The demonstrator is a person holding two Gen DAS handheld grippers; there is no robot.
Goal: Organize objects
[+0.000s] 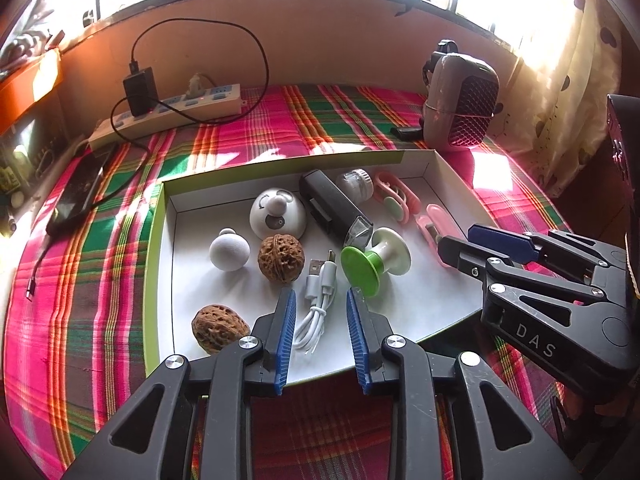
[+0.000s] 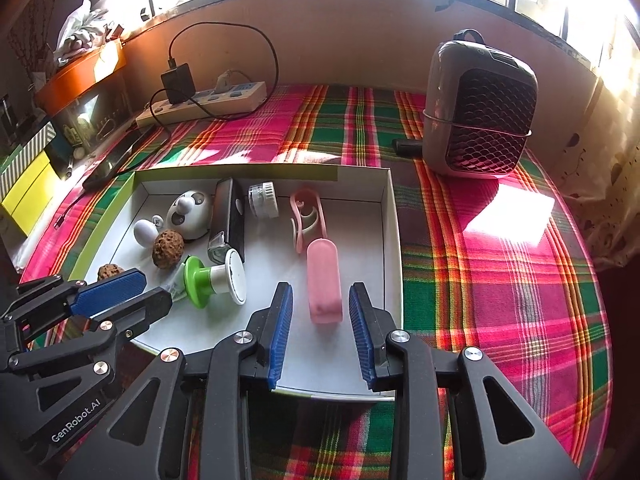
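Observation:
A shallow white box (image 1: pixel 154 240) with a green rim holds the small items. My left gripper (image 1: pixel 320 296) hovers open over its near edge, and a coiled white USB cable (image 1: pixel 316 308) lies between the blue pads, untouched. Around it are two walnuts (image 1: pixel 281 258), a green-and-white spool (image 1: pixel 374 262), a white dome (image 1: pixel 278 214) and a black device (image 1: pixel 332 208). My right gripper (image 2: pixel 320 292) stands open on either side of a pink case (image 2: pixel 324 284) on the box floor, with gaps on both sides. A pink clip (image 2: pixel 306 216) lies beyond the case.
The box rests on a plaid cloth (image 2: pixel 500 264). A small heater (image 2: pixel 480 108) stands at the back right, and a power strip (image 1: pixel 168 114) with a black charger and cable at the back left. A dark phone (image 1: pixel 78 196) lies left of the box.

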